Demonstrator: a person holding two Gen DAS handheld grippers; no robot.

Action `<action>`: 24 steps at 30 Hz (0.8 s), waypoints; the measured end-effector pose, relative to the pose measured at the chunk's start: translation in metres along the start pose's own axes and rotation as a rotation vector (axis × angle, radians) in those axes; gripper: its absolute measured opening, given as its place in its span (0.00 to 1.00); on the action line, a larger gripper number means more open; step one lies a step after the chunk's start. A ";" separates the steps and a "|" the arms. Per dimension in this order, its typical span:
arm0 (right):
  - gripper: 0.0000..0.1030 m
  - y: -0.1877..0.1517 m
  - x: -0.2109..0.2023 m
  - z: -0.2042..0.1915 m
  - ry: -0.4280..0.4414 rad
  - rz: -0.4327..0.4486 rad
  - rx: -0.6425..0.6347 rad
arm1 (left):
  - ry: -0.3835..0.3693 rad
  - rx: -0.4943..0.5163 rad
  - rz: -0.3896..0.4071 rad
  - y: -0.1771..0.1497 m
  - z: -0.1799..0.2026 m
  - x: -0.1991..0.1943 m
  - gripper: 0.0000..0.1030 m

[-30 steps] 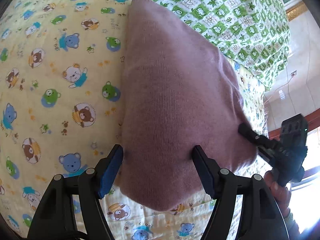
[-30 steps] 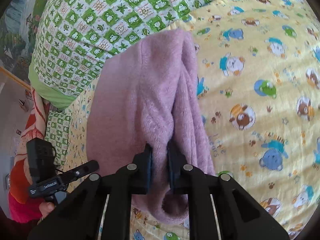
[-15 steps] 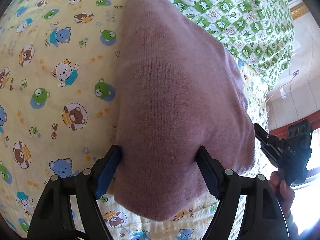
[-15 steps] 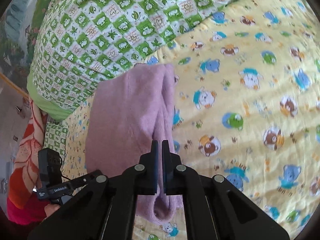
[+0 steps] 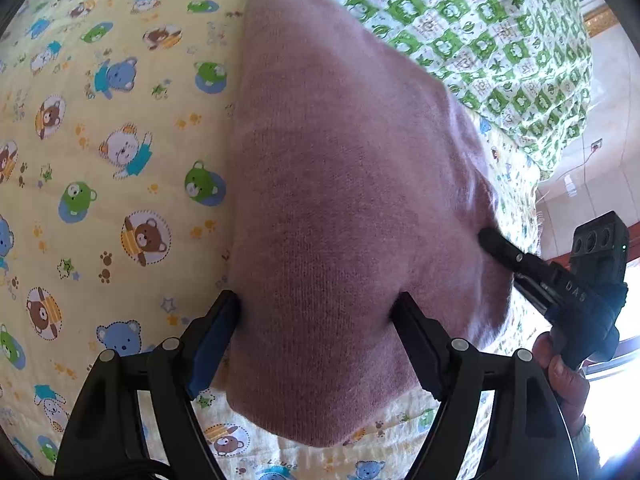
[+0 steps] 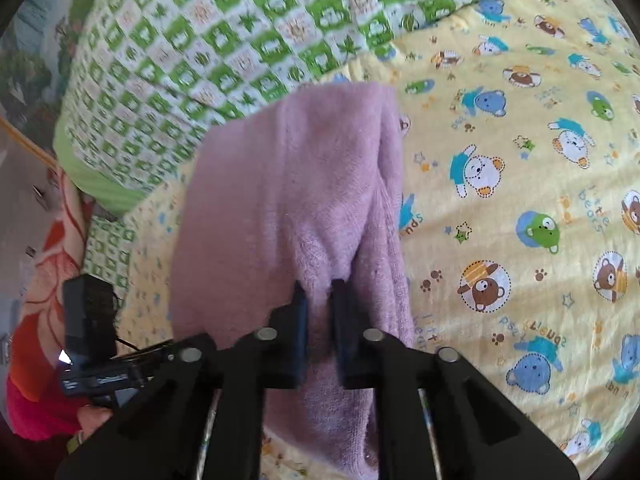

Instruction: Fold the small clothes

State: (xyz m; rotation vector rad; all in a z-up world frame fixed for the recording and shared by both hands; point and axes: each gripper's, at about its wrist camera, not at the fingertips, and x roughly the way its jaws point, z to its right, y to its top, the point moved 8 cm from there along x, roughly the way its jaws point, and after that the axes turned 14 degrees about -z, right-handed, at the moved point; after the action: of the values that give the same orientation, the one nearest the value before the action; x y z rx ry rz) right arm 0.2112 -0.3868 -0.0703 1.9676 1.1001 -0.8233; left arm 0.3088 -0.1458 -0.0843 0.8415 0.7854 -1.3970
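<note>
A pink knit garment lies folded lengthwise on the yellow bear-print blanket. My left gripper stands wide open astride its near end, the left finger at the fabric's edge and the right finger resting on top. In the right wrist view, my right gripper pinches a raised ridge of the pink garment near the long fold. Its jaws are opening slightly, with the fabric still between the pads. The right gripper's tip touches the garment's right edge in the left wrist view.
A green-and-white checked quilt lies bunched along the far side of the garment, also seen as the quilt. The bed edge and tiled floor are to the right. A person's hand holds the right gripper.
The right gripper let go of the fabric and drew back shut, then came forward and pinched a ridge of the garment again. The left jaws widened a little.
</note>
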 end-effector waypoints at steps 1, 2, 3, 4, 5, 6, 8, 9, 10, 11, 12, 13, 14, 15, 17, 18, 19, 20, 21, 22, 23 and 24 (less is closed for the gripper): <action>0.10 0.004 -0.006 -0.001 0.000 0.023 -0.003 | -0.003 0.012 0.011 0.001 0.004 -0.003 0.77; 0.09 0.008 -0.016 -0.003 0.000 0.056 -0.006 | -0.002 0.020 0.015 0.001 0.007 -0.005 0.78; 0.08 0.011 -0.025 -0.003 -0.001 0.082 -0.006 | 0.003 0.026 0.014 0.001 0.008 -0.004 0.78; 0.08 0.015 -0.033 -0.001 -0.010 0.108 -0.008 | 0.019 0.031 0.007 0.000 0.008 0.001 0.78; 0.08 0.016 -0.034 0.002 -0.027 0.111 -0.007 | 0.036 0.033 -0.003 -0.001 0.007 0.006 0.80; 0.08 0.015 -0.029 0.006 -0.044 0.094 -0.002 | 0.052 0.031 -0.015 -0.001 0.004 0.013 0.81; 0.07 0.010 -0.010 0.019 -0.084 0.051 0.006 | 0.044 0.012 -0.031 -0.003 -0.003 0.024 0.82; 0.07 0.007 0.000 0.024 -0.098 0.034 0.005 | 0.005 -0.013 -0.049 -0.004 -0.006 0.028 0.82; 0.07 0.005 0.008 0.029 -0.106 0.027 0.011 | -0.020 -0.029 -0.051 -0.004 -0.007 0.028 0.82; 0.07 0.004 0.009 0.031 -0.098 0.034 0.020 | -0.029 -0.033 -0.048 -0.005 -0.008 0.027 0.82; 0.08 0.005 0.008 0.031 -0.082 0.046 0.034 | -0.032 -0.031 -0.041 -0.004 -0.008 0.024 0.82; 0.09 0.006 0.005 0.030 -0.075 0.054 0.039 | -0.025 -0.025 -0.033 -0.004 -0.006 0.020 0.82; 0.09 0.006 0.002 0.028 -0.072 0.061 0.037 | -0.022 -0.021 -0.028 -0.003 -0.005 0.017 0.82; 0.11 0.005 -0.001 0.025 -0.074 0.061 0.030 | -0.020 -0.017 -0.023 -0.002 -0.004 0.013 0.81; 0.15 0.005 -0.008 0.018 -0.082 0.064 0.007 | -0.020 -0.012 -0.002 0.003 0.001 0.004 0.81; 0.21 0.005 -0.011 0.016 -0.090 0.067 0.000 | -0.019 -0.012 0.008 0.005 0.001 -0.002 0.81; 0.30 0.005 -0.015 0.013 -0.096 0.073 -0.008 | -0.021 -0.016 0.016 0.010 0.001 -0.006 0.82; 0.37 0.005 -0.019 0.011 -0.100 0.084 -0.010 | -0.025 -0.022 0.019 0.013 0.001 -0.009 0.83; 0.49 0.006 -0.023 0.010 -0.100 0.099 -0.008 | -0.028 -0.030 0.020 0.017 0.000 -0.011 0.83; 0.57 0.008 -0.027 0.008 -0.091 0.117 -0.006 | -0.028 -0.038 0.018 0.023 0.000 -0.011 0.83; 0.59 0.010 -0.028 0.008 -0.083 0.125 -0.006 | -0.027 -0.041 0.016 0.028 -0.001 -0.012 0.83; 0.60 0.012 -0.027 0.008 -0.076 0.127 -0.008 | -0.021 -0.045 0.012 0.033 -0.002 -0.011 0.83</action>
State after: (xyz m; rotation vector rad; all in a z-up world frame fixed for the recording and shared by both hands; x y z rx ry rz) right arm 0.2084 -0.4091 -0.0492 1.9608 0.9234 -0.8178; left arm 0.3416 -0.1391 -0.0746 0.7938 0.7917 -1.3707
